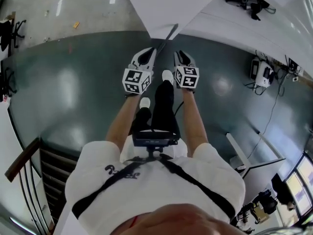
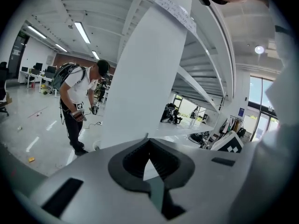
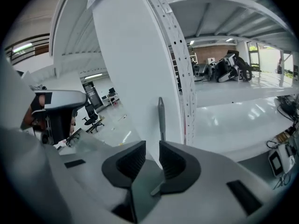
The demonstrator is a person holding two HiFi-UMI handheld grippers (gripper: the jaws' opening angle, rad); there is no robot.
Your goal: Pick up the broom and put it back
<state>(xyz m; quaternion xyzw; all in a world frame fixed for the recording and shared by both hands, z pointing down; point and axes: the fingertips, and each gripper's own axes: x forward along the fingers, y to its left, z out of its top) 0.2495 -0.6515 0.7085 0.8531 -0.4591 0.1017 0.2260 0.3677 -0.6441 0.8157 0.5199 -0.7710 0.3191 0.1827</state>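
Right gripper (image 3: 152,147) holds its jaws a narrow slit apart, nothing pinched; left gripper (image 2: 148,141) is pressed together, empty. Upright against the white shelf panel (image 3: 131,69), the broom handle (image 3: 161,118) stands just beyond my right jaws. I judge this the approach: spread wider, then slide around the handle. Panel edge crowds it; open floor (image 1: 68,92) lies left

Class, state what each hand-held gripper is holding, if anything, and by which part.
Nothing is held. The right hand-held gripper has its jaws slightly apart, and the broom handle stands just beyond them, ungripped. The left hand-held gripper is shut and empty.
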